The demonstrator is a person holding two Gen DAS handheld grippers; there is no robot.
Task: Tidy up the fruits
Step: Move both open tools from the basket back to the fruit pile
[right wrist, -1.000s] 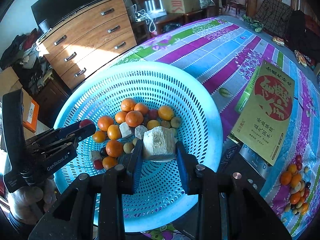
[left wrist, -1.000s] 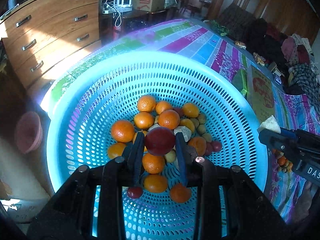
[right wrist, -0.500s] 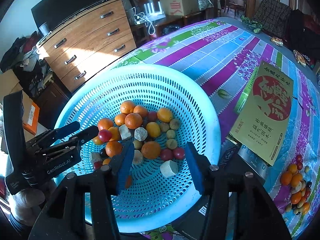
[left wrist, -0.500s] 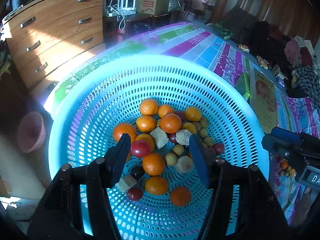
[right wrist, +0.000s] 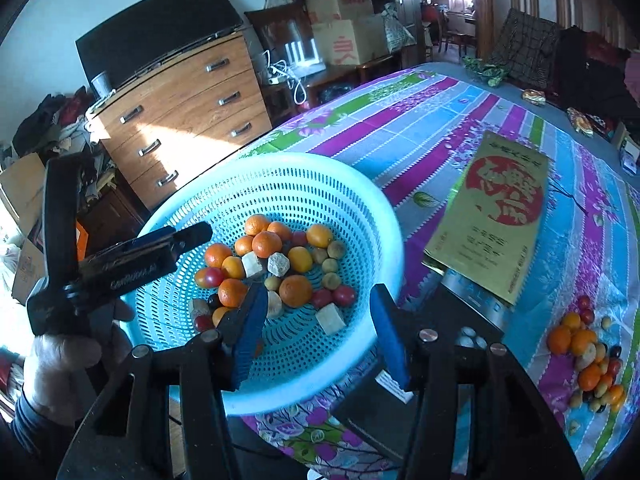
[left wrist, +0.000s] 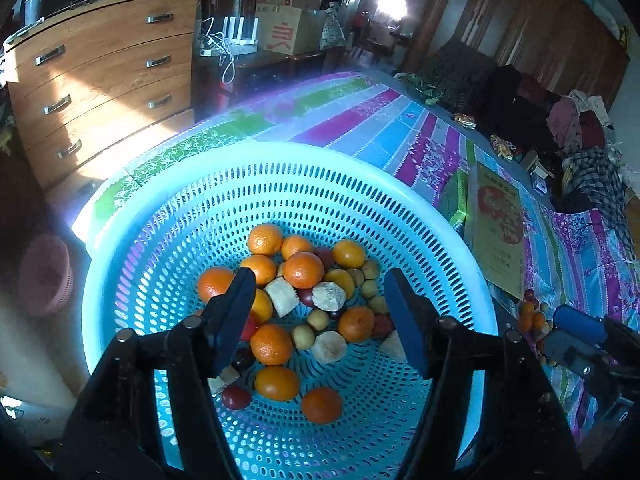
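Striped tablecloth (right wrist: pixel 460 128), basket fruits (left wrist: pixel 304 304) below parted left tool (left wrist: pixel 320 316)

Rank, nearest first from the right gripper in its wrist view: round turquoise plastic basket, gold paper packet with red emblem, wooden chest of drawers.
1. Turquoise plastic basket, directly beneath the right gripper.
2. Gold paper packet, flat on the tablecloth, to the right.
3. Wooden chest of drawers, beyond the table, upper left.

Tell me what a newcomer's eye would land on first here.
The big turquoise perforated basket at the table's near corner, holding oranges and small red fruits. Then the gold-and-red box lying to its right, and a loose fruit pile on the striped cloth.
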